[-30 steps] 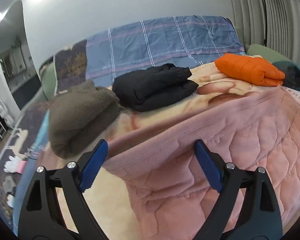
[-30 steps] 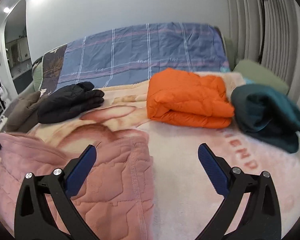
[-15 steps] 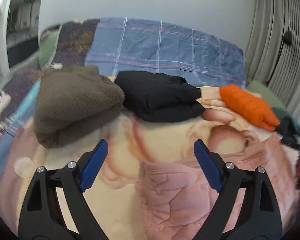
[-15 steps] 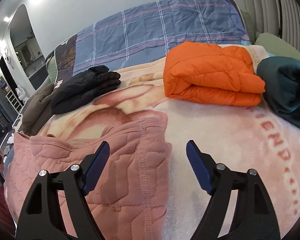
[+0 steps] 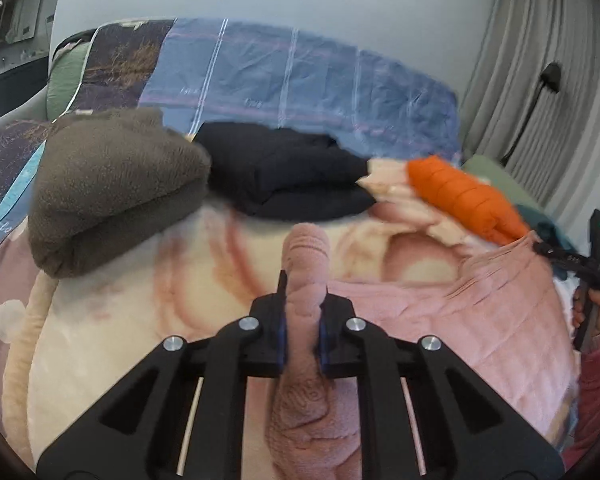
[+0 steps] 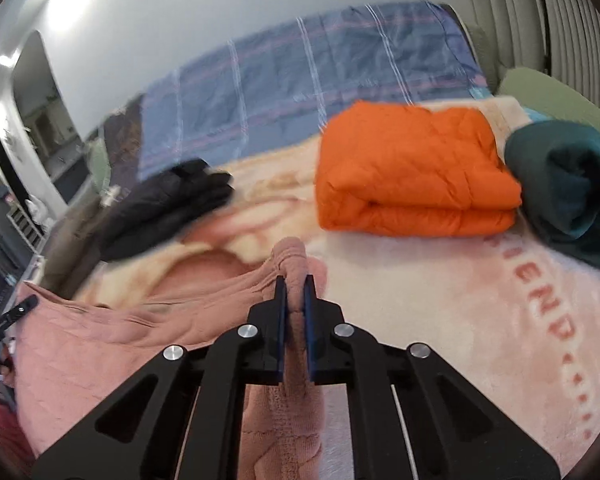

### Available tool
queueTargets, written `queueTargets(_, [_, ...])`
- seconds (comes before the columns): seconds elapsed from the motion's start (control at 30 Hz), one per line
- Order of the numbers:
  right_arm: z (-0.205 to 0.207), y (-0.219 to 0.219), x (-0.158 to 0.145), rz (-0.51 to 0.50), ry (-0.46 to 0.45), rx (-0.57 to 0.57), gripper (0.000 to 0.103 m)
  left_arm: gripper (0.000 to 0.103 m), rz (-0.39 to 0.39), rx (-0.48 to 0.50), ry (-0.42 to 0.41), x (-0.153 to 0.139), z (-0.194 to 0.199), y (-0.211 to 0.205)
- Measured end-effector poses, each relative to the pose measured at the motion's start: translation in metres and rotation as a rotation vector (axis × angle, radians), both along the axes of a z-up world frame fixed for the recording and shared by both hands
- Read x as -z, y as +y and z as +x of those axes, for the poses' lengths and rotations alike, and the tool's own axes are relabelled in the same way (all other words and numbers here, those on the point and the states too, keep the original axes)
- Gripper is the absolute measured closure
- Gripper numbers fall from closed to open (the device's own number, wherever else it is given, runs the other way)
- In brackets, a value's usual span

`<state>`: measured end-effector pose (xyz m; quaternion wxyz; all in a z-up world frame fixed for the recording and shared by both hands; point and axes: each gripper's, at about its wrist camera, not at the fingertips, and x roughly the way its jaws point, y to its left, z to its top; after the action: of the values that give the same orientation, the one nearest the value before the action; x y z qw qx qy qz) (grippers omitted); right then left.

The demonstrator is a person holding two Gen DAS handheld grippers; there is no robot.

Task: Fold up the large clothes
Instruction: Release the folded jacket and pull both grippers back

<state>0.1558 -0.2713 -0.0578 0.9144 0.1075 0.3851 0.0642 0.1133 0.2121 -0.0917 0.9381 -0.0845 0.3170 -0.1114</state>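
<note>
Pink quilted garment (image 5: 440, 320) lies spread on the bed blanket (image 6: 440, 280); both tools, wide apart half a second ago, now pinch its edge: left tool (image 5: 302, 324), right tool (image 6: 294, 312). A fold lift looks ready to begin.

Both tools (image 5: 302, 312) (image 6: 295, 300) now clamped on pink garment (image 5: 440, 320)
</note>
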Motion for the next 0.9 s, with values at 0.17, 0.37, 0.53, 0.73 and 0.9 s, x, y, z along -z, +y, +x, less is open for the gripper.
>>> queueTargets(0.17, [0.018,0.004,0.054,-0.161,0.117,0.029,0.092,0.086,0.202,-0.047,0.099,0.065,0.018,-0.016])
queueTargets(0.37, [-0.012,-0.002,0.005,-0.258,-0.010,0.097,0.053,0.057,0.253,-0.125,0.003,0.026,-0.009,-0.008])
queueTargets(0.53, [-0.055,0.023,-0.032,-0.226,-0.142,-0.019,0.039,0.060,0.209,-0.114,-0.109,-0.023,-0.051,-0.028])
queueTargets(0.73, [-0.115,0.022,-0.024,-0.189,-0.172,-0.071,0.023,0.043,0.144,0.087,-0.145,-0.028,-0.102,-0.079])
queueTargets(0.9, [-0.177,-0.015,0.002,-0.135,-0.088,0.018,0.023,0.029,0.278,0.179,-0.097,0.007,-0.101,-0.127])
